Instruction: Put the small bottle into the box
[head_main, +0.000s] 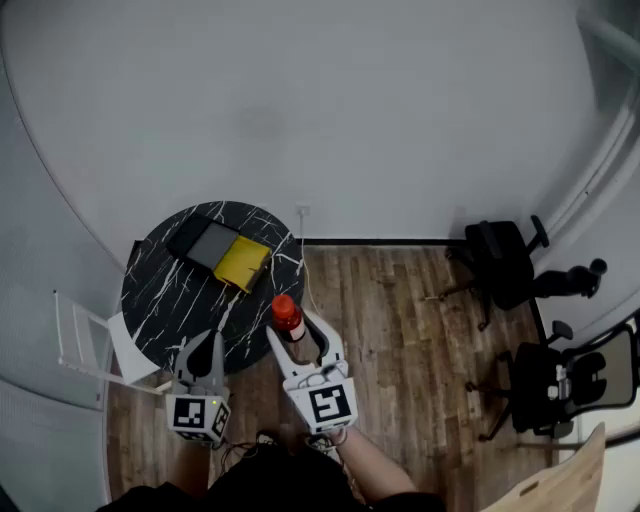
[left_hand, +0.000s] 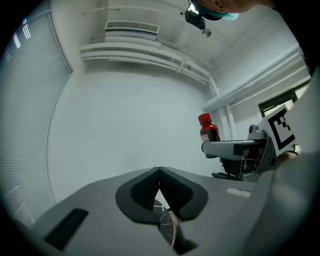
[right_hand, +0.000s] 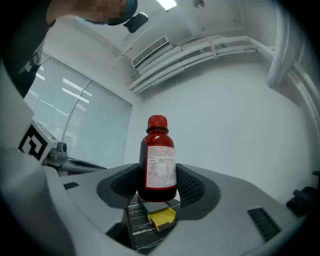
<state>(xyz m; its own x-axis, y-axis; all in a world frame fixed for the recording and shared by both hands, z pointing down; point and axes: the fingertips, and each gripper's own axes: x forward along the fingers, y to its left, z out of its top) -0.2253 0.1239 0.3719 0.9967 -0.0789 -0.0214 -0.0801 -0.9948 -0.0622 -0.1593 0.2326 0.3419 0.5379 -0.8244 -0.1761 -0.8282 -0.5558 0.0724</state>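
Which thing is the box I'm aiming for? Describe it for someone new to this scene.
Find the round black marbled table by the white wall. The box lies flat on its far side: a dark tray with a grey inside and a yellow section, the only bright colour on that tabletop.

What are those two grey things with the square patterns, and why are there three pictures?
They are hand-held tools with jaws, one in each of a person's hands. One picture looks down from a camera on the person's head; the other two come from cameras riding on each tool. The right gripper has its jaws closed on a small bottle with a red cap. The left gripper is shut and empty. On the round black table lies a box, grey and yellow.
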